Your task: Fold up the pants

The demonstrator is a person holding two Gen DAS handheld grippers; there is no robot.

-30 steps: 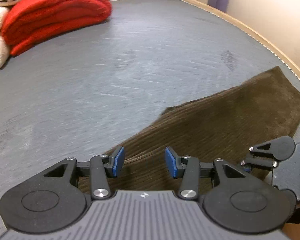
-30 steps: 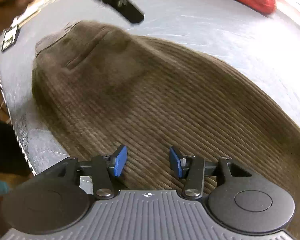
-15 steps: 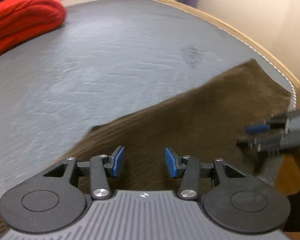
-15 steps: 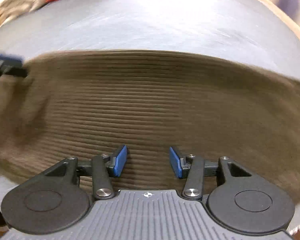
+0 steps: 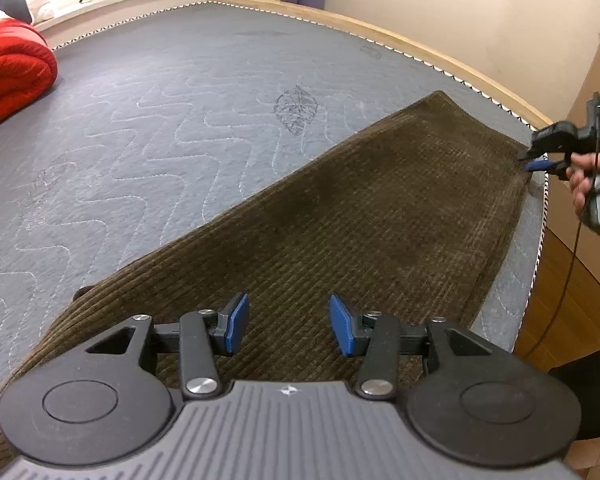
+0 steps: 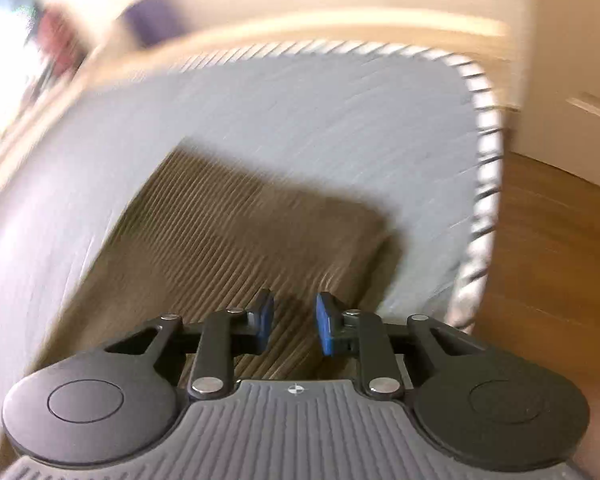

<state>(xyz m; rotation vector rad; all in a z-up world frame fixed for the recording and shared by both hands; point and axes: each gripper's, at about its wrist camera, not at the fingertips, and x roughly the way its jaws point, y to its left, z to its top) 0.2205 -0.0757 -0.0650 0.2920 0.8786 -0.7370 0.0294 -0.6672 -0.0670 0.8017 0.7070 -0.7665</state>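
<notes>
Pants (image 5: 340, 216) of brown corduroy lie flat on the grey quilted mattress (image 5: 172, 120), one end reaching the mattress edge at the right of the left wrist view. The left tool (image 5: 288, 324) hovers above the near end, its blue pads spread and empty. The right tool (image 6: 292, 322) sits over the far end near the mattress corner, pads apart with nothing between them; its view is blurred. A red blanket (image 5: 8, 68) lies well apart at the left.
</notes>
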